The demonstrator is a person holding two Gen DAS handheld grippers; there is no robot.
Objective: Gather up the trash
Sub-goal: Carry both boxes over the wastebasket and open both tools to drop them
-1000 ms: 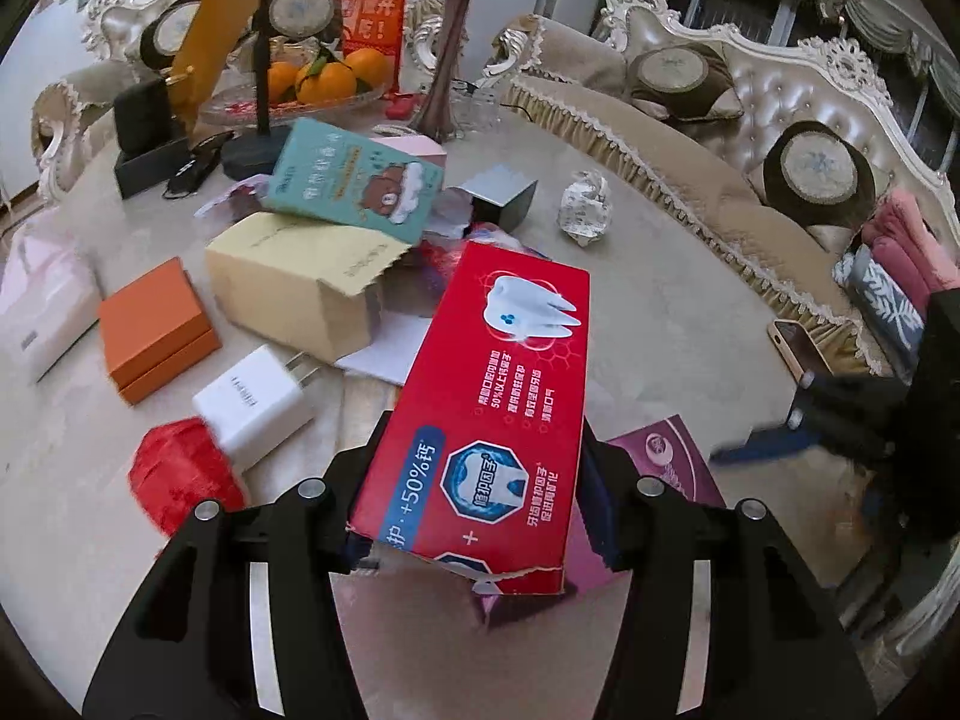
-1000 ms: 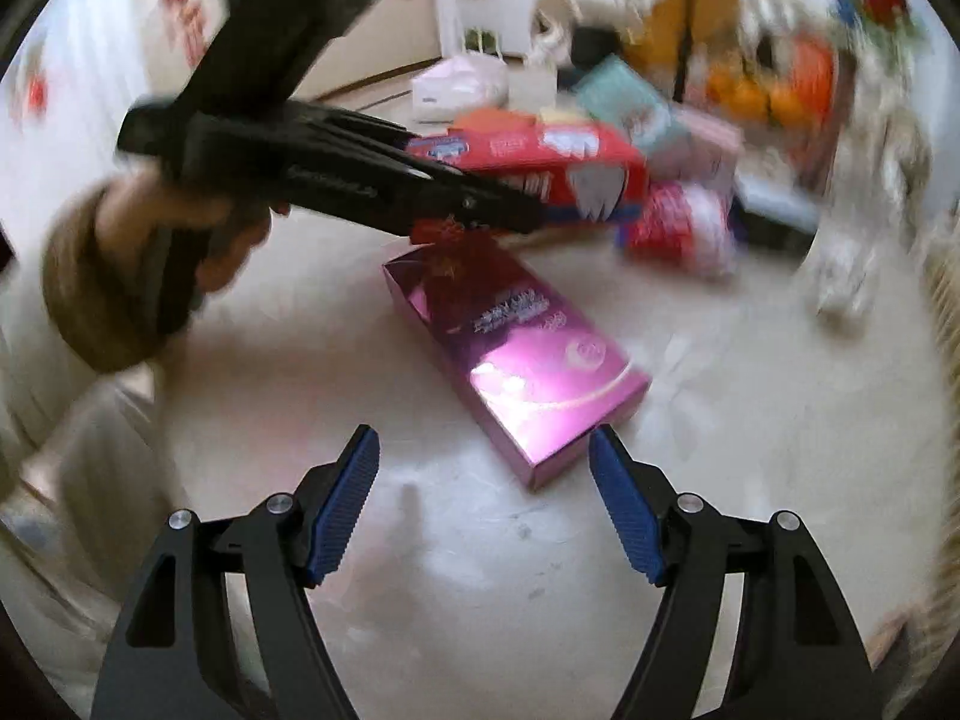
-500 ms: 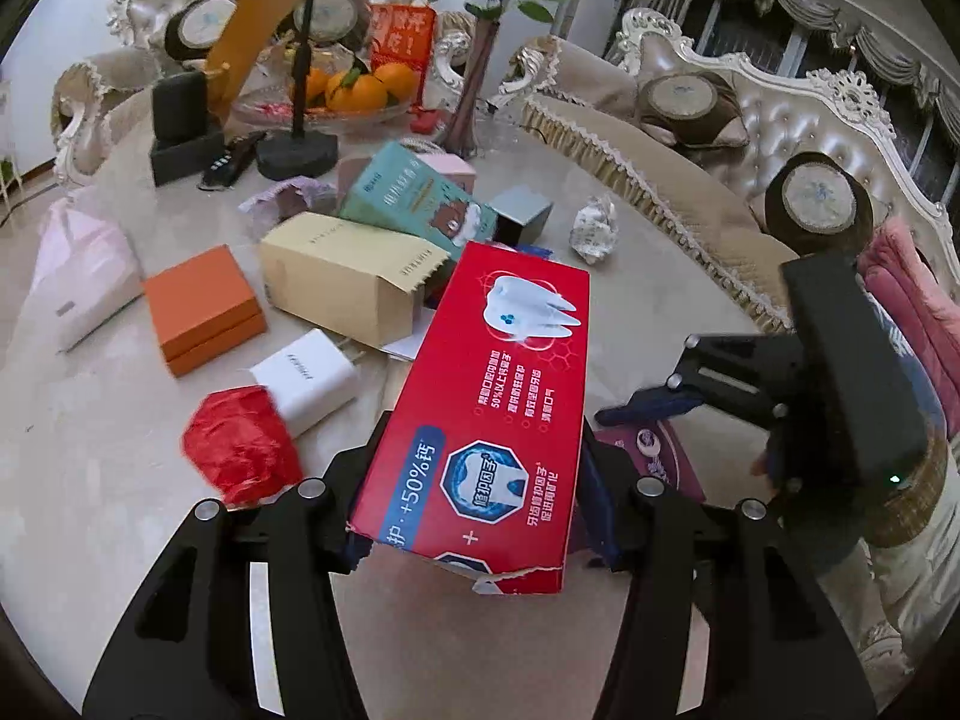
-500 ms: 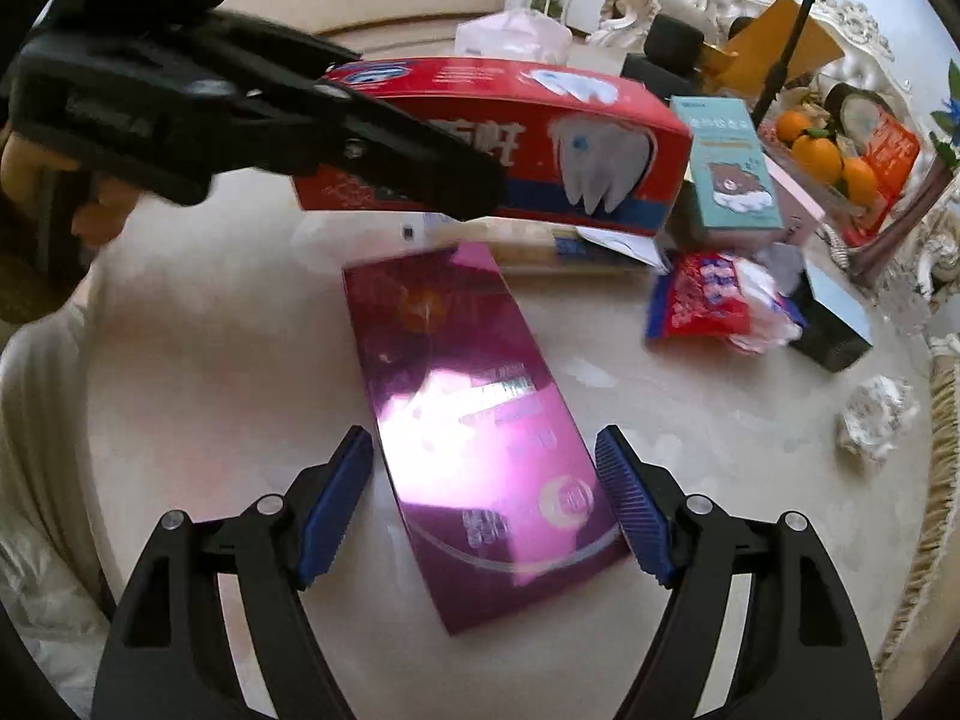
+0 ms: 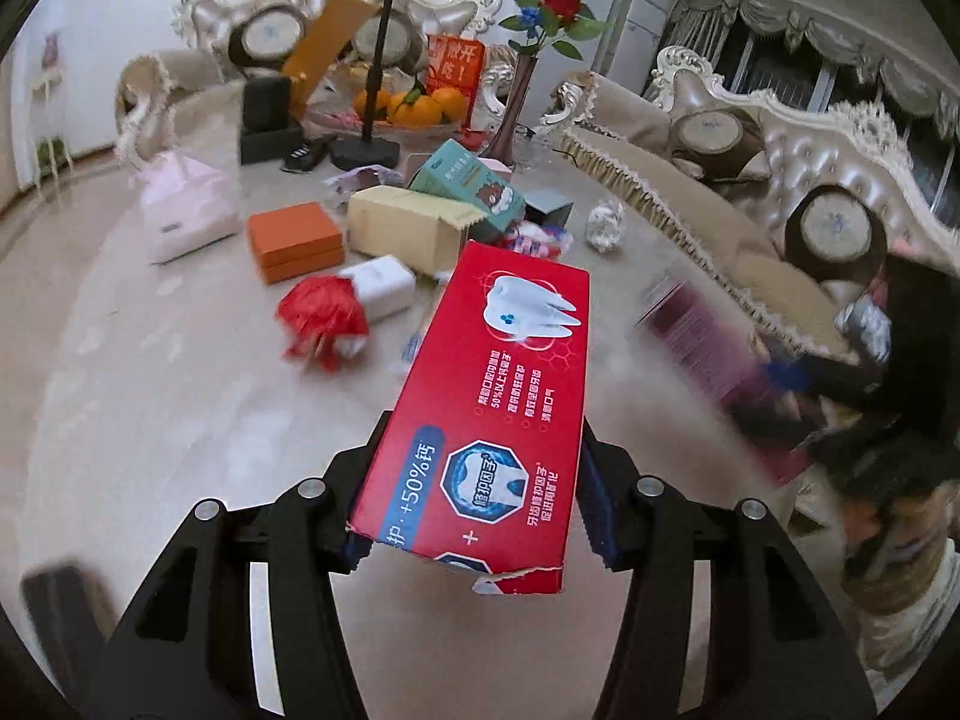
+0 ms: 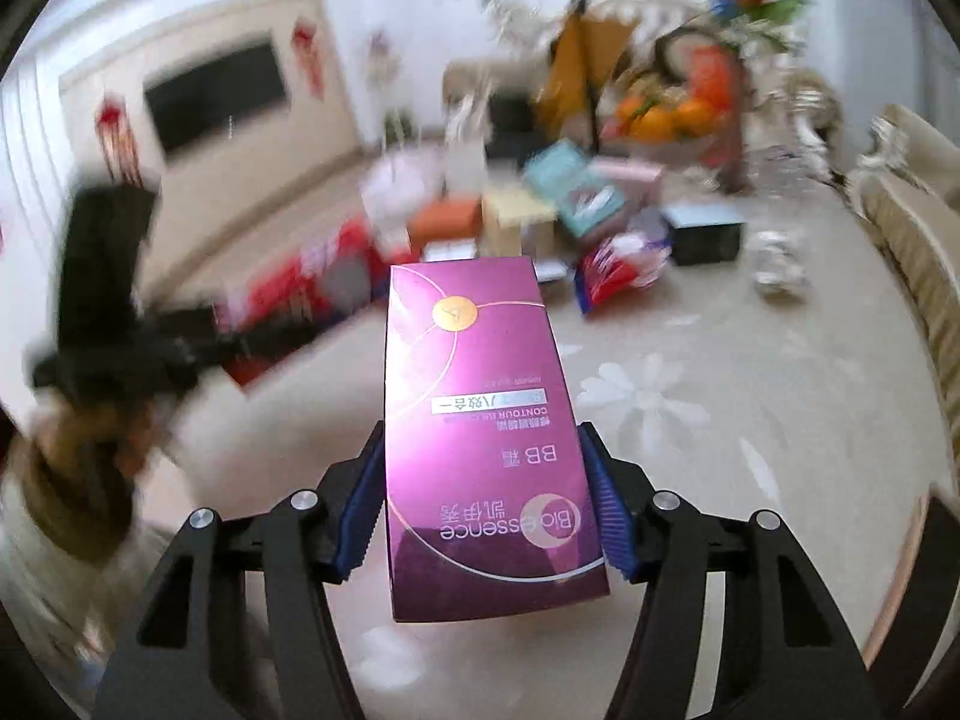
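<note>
Red toothpaste carton (image 5: 480, 420): centre of left wrist view, clamped in left gripper (image 5: 474, 504); light, crushable card, near end torn; hold by long sides.
Purple BB cream box (image 6: 480, 438): centre of right wrist view; right gripper (image 6: 480, 510) jaws just closed onto its sides; glossy, maybe slippery.
Table (image 5: 150, 420): more litter, upper centre.
Unclear: any bin; blurred surroundings.
</note>
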